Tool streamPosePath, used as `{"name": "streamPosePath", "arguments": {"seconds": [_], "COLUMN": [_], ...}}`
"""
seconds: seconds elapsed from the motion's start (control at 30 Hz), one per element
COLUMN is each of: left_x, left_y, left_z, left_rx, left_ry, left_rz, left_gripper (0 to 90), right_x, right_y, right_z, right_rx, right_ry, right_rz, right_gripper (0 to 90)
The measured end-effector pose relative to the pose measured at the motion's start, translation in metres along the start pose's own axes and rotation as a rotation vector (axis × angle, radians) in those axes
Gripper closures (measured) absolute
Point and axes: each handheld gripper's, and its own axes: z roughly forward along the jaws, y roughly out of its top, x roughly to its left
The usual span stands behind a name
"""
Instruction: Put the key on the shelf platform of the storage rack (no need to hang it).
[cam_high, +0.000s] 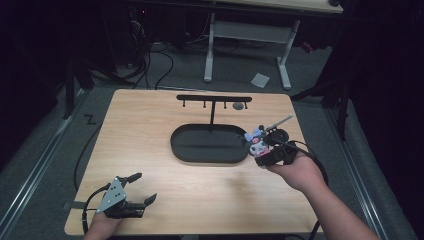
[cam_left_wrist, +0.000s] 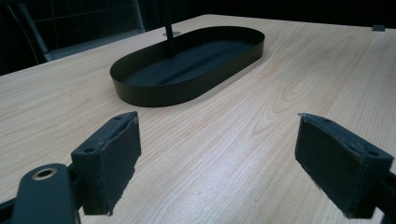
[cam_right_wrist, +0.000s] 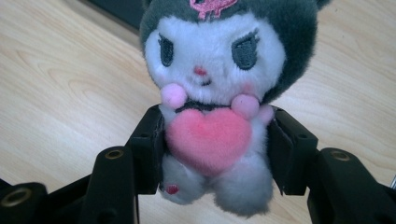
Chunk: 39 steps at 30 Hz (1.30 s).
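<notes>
Right gripper (cam_right_wrist: 212, 144) gripping plush toy (cam_right_wrist: 215, 93), upright, facing camera

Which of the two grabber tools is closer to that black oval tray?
The right gripper, holding the plush toy, sits just beside the oval tray's right end. The left gripper is open near the table's front left corner, well away from it.

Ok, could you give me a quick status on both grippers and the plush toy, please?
Right gripper shut on plush toy, beside black tray. Left gripper open, empty, over the table. Nothing in the way.
</notes>
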Motion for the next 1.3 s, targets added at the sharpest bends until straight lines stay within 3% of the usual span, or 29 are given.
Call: {"name": "streamPosePath", "arguments": {"seconds": [0.73, 1.07, 1.3], "left_x": [0.000, 0.000, 0.000], "left_y": [0.000, 0.000, 0.000], "left_z": [0.000, 0.001, 0.001], "left_rx": [-0.001, -0.001, -0.001], "left_ry": [-0.002, -0.002, -0.002], "left_rz": [0.002, 0.003, 0.003], "left_gripper": [15.0, 15.0, 15.0], "right_x": [-0.023, -0.027, -0.041], "right_y": [0.058, 0.078, 0.084], "right_z": [-0.023, -0.023, -0.016], "right_rx": [-0.091, -0.117, -0.128], "right_ry": [0.002, 0.034, 0.005], "right_rz": [0.097, 0.125, 0.163], "right_gripper": [46.1, 46.1, 46.0]}}
